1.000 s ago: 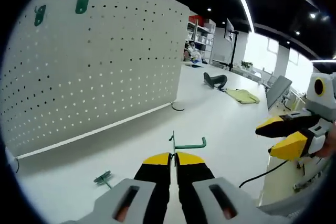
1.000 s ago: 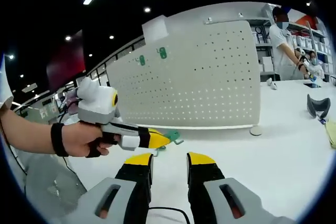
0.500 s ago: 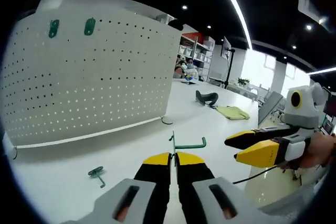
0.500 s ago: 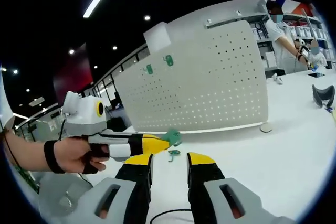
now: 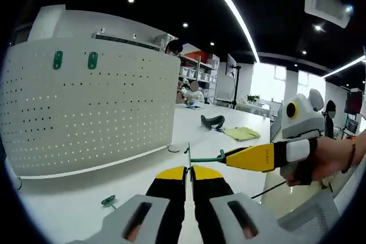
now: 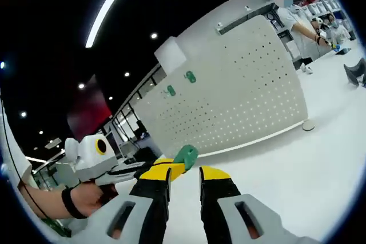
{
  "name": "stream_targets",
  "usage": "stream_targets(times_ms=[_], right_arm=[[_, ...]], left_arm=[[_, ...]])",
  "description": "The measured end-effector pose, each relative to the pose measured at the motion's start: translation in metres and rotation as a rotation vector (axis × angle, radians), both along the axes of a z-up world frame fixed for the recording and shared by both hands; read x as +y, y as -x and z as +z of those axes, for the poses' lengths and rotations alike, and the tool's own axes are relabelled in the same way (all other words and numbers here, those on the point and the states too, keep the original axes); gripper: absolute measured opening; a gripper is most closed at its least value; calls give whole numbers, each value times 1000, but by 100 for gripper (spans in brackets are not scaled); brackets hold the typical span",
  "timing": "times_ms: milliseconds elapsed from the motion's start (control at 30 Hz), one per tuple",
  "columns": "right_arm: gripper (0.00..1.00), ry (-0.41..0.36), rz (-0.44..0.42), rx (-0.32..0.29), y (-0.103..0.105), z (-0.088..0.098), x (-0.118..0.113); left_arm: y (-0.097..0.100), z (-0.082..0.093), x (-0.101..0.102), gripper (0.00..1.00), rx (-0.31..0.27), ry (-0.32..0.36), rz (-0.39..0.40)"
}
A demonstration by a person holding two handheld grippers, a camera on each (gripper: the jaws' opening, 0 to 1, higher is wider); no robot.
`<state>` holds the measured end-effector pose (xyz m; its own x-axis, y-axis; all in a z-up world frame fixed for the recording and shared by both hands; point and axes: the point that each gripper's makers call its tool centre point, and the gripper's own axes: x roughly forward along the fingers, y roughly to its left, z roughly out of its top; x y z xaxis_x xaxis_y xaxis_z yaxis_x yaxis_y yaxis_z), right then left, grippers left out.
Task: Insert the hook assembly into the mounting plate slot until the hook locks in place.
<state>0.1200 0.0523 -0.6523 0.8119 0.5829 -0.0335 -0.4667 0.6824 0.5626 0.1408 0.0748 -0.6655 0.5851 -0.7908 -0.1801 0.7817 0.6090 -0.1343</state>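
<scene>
The left claw (image 5: pixel 189 171) was closed on a green hook (image 5: pixel 205 158), held above the white bench (image 5: pixel 68 198); its thin base sat pinched between the yellow tips, so the grip point was hard to make out. In the right gripper view the hook (image 6: pixel 185 155) showed as a green blob, partly hidden behind the jaws. The right claw (image 6: pixel 184 172) stood slightly open and held nothing. The pegboard (image 5: pixel 91 112) stood upright on the bench with two green pieces (image 5: pixel 75 60) near its top edge. Another hook (image 5: pixel 108 201) lay loose on the bench, small and unclear.
</scene>
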Motion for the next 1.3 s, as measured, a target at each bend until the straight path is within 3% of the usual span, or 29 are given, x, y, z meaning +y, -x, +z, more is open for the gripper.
stream_targets(times_ms=[67, 233, 500, 767, 933, 1000, 1100, 1200, 1300], right_arm=[[14, -3, 7, -5, 0, 2, 4], [9, -25, 3, 12, -2, 3, 9], [4, -83, 4, 39, -4, 5, 5], [3, -186, 33, 78, -5, 8, 4], [2, -204, 56, 102, -5, 8, 9], [2, -234, 61, 175, -4, 5, 14], [1, -163, 79, 128, -5, 9, 22], [1, -152, 84, 126, -6, 12, 31], [1, -120, 99, 120, -9, 13, 40]], left_arm=[[1, 5, 2, 3, -42, -1, -15], [2, 8, 7, 3, -61, 15, -31], [9, 17, -3, 3, -152, 10, -92], [9, 21, -6, 3, -206, 10, -87], [12, 23, -2, 4, -264, -26, -75], [12, 20, 1, 4, -230, -26, -69], [10, 22, 8, 4, -222, -29, -46], [8, 24, 17, 5, -213, -30, -28], [5, 24, 27, 5, -163, -2, -12]])
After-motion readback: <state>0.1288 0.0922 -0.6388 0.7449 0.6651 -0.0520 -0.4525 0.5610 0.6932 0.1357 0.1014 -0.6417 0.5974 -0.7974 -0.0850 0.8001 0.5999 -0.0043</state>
